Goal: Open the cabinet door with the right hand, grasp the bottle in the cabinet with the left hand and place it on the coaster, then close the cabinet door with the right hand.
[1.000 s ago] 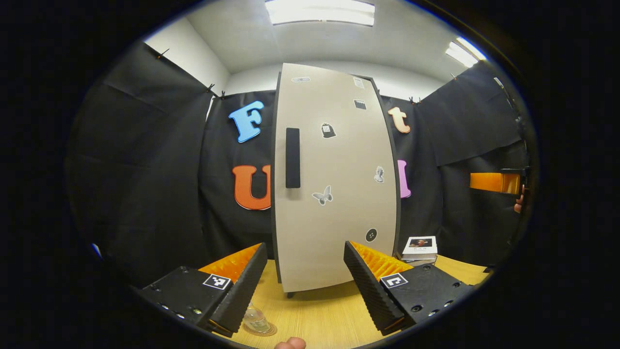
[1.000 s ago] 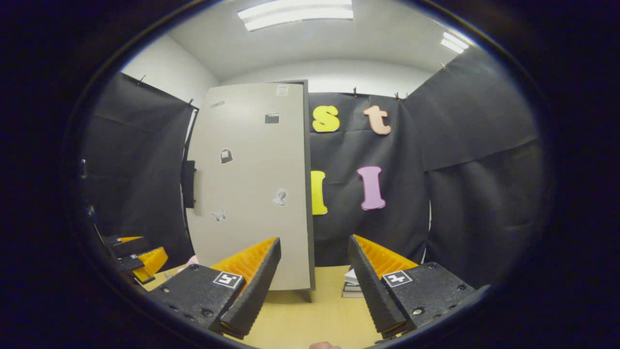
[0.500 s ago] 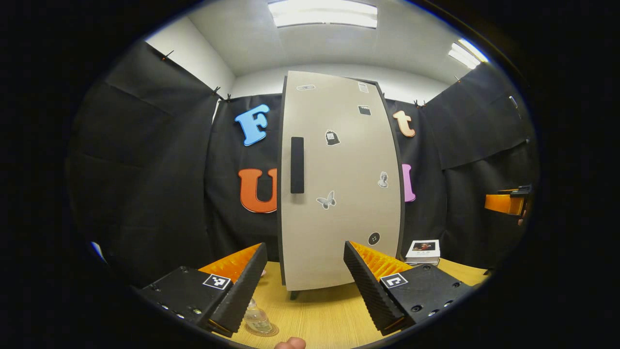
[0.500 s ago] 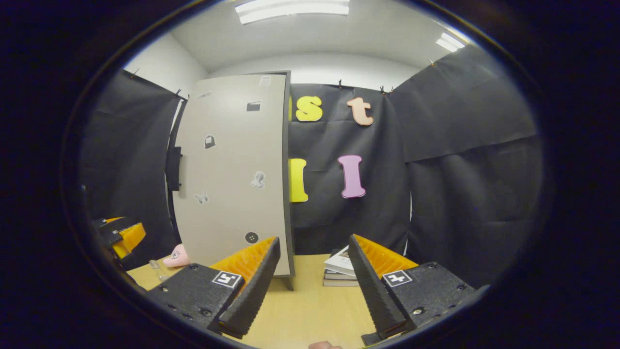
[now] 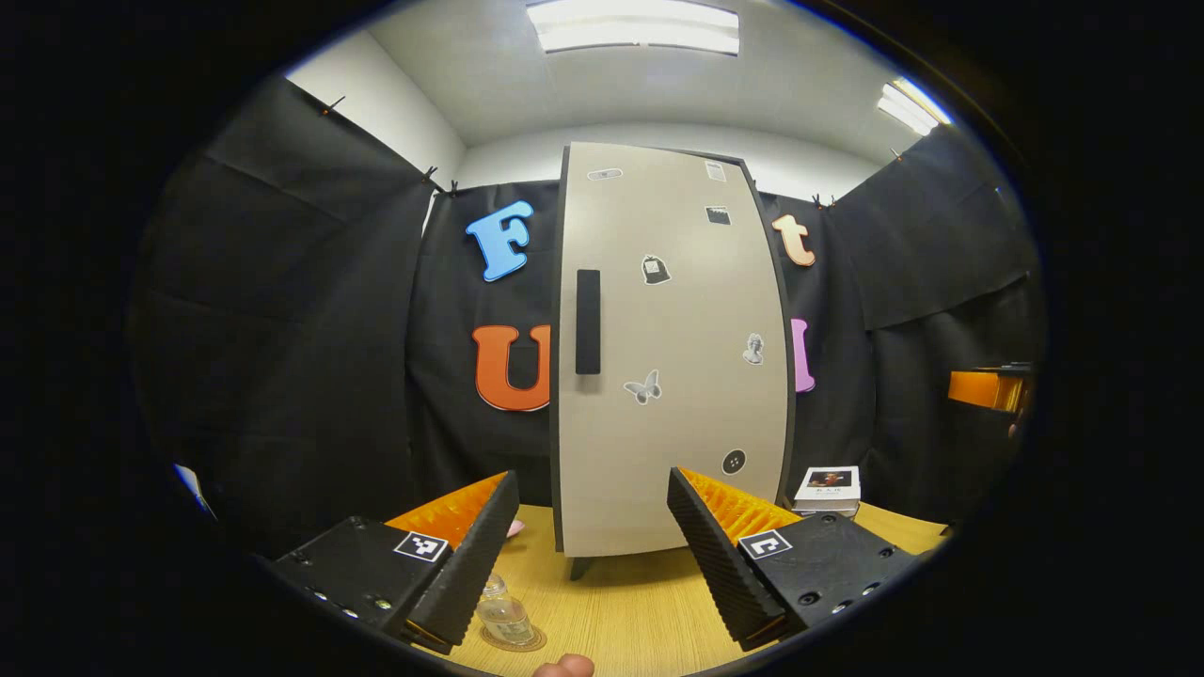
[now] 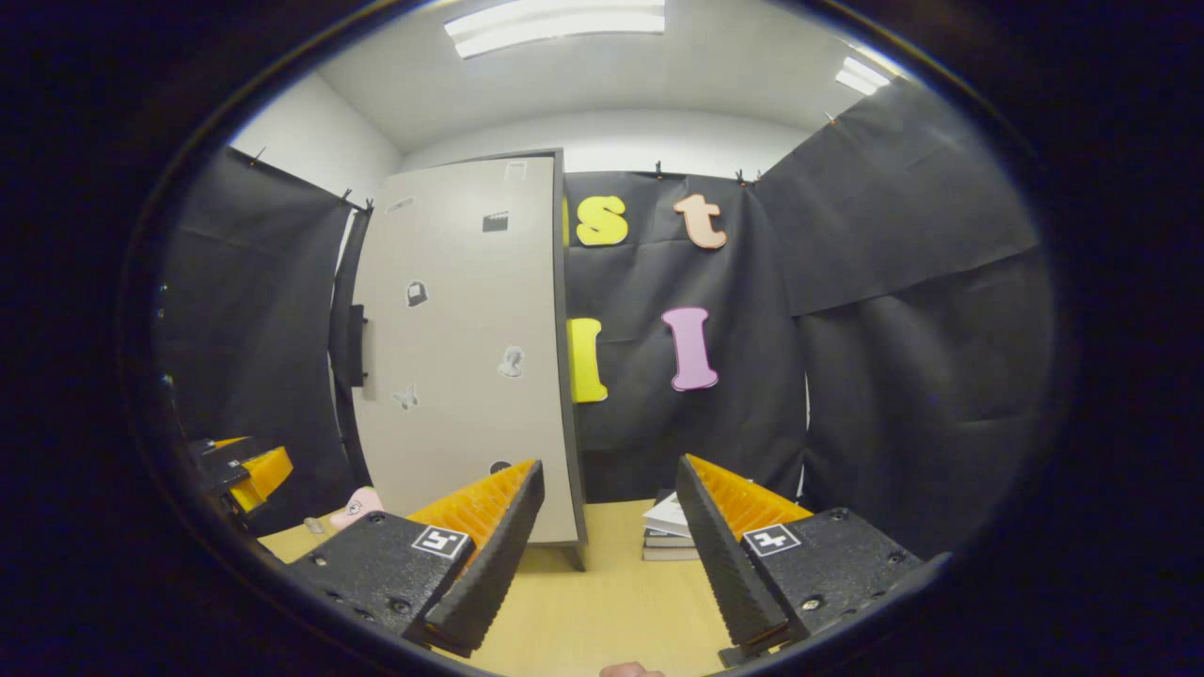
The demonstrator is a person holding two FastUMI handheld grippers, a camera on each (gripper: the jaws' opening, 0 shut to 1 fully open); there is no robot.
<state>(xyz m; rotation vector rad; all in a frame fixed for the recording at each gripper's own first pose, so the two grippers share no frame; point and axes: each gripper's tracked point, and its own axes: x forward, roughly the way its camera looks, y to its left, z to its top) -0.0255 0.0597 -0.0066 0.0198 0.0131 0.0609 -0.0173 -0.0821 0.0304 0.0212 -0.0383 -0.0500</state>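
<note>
Left gripper view: left tongs (image 5: pixel 593 522) at bottom centre, spread wide, nothing between the fingers, touching nothing. Bottle (image 5: pixel 501 613) stands upright on the coaster (image 5: pixel 513 640) on the desk (image 5: pixel 630 611), bottom of frame, just right of and partly hidden behind the lower-left finger – not gripped. Cabinet (image 5: pixel 670 348) fills centre frame, door shut, dark vertical handle (image 5: pixel 588 322) near its left edge, small stickers over the door face. Stack of books (image 5: pixel 826 489) on the desk just right of the cabinet foot, lower right. Right tongs (image 5: pixel 986 388) seen side-on at the far right edge, mid height, well apart from the cabinet.

Right gripper view: right tongs (image 6: pixel 609 517) at bottom centre, also wide open and empty – no contact with anything. Cabinet (image 6: pixel 466 348) sits left of centre, door closed, handle (image 6: pixel 357 345) on its far left edge. Books (image 6: pixel 670 531) on the desk (image 6: pixel 602 602) between the two fingers, farther back. Left tongs (image 6: pixel 246 468) at lower left edge. Bottle (image 6: pixel 313 525) is tiny at lower left, on the desk beside a pink item (image 6: pixel 356 506), well clear of the right tongs; coaster too small to make out there.
</note>
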